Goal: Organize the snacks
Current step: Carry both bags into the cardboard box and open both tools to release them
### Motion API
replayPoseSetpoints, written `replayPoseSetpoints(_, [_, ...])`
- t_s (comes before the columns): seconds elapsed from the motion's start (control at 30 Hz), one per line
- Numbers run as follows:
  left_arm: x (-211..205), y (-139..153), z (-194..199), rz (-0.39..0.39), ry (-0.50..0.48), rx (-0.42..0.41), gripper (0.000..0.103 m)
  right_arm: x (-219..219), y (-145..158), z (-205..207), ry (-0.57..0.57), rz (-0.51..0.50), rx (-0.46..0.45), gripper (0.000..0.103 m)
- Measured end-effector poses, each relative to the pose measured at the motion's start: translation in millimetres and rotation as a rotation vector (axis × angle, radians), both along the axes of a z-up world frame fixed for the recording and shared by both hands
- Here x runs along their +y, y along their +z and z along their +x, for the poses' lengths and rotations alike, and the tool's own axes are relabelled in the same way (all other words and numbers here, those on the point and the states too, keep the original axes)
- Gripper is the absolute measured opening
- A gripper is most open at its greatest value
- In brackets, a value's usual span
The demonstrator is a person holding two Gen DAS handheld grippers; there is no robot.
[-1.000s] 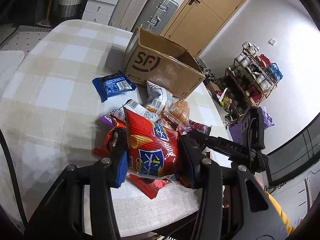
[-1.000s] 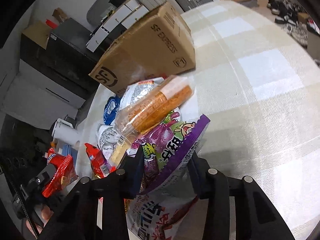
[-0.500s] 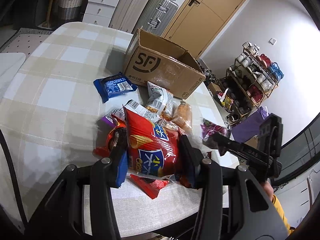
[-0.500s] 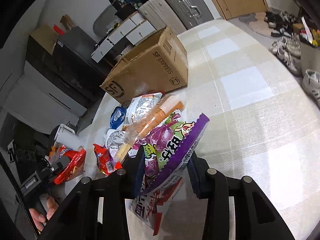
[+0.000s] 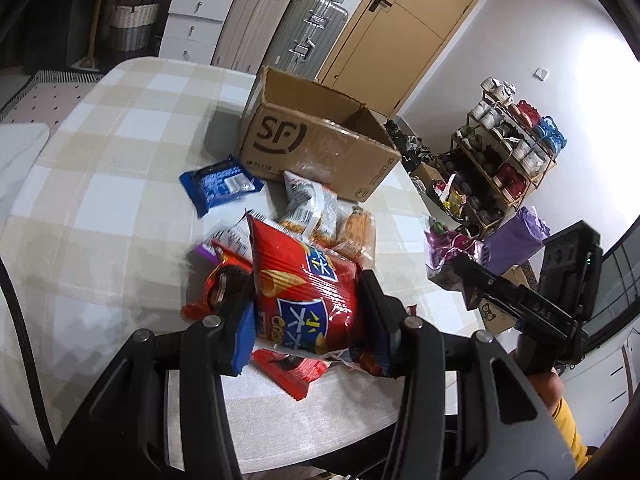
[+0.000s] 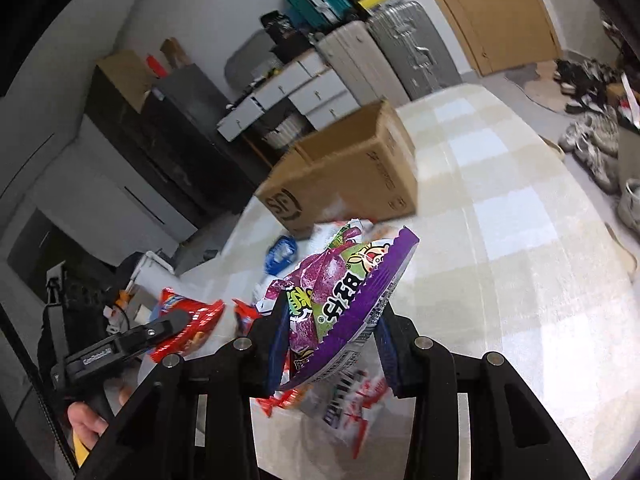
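My left gripper (image 5: 310,324) is shut on a red chips bag (image 5: 304,292) and holds it above the snack pile; it also shows in the right wrist view (image 6: 184,328). My right gripper (image 6: 334,340) is shut on a purple snack bag (image 6: 344,292) and holds it well above the table; that bag also shows in the left wrist view (image 5: 448,256). An open SF cardboard box (image 5: 316,144) stands on the table behind the pile, also visible in the right wrist view (image 6: 344,176). A blue packet (image 5: 220,186), a white packet (image 5: 308,204) and an orange packet (image 5: 356,232) lie in front of the box.
The checked tablecloth (image 5: 92,184) covers the table. More red packets (image 5: 288,372) lie under the left gripper, and a white-and-red packet (image 6: 352,396) lies under the right one. Suitcases (image 5: 280,28), drawers, a door and a shoe rack (image 5: 508,152) stand beyond the table.
My right gripper has lifted the purple snack bag up and away from the pile. My left gripper has raised the red chips bag a little. The orange packet stayed on the table.
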State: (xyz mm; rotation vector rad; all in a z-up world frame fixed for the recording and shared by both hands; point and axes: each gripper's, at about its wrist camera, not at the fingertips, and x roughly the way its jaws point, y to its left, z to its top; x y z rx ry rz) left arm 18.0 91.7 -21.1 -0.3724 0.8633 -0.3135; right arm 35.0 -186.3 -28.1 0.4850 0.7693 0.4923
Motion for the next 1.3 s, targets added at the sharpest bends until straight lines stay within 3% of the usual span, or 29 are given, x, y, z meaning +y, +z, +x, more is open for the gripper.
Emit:
replayPoseSetpoints(0.27, [-4, 40, 33, -0.004, -0.01, -0.025, 0.043, 8, 57, 29, 0.047, 0.017, -0.074, 0.039])
replayPoseSetpoints(0.53, [-19, 93, 97, 0.092, -0.033, -0.077, 0.043, 29, 99, 79, 0.076, -0.05, -0.125, 0.039])
replayPoseSetpoints(0.77, [-44, 107, 159, 0.208, -0.045, -0.077, 0.043, 40, 101, 131, 0.073, -0.115, -0.112, 0.039])
replayPoseSetpoints(1.1, [-79, 96, 245, 0.337, -0.033, -0.07, 0.044, 41, 79, 195, 0.056, -0.167, -0.069, 0.039])
replayPoseSetpoints(1.3, [-85, 81, 290, 0.357, -0.041, -0.045, 0.044, 42, 63, 226, 0.041, -0.16, -0.025, 0.039])
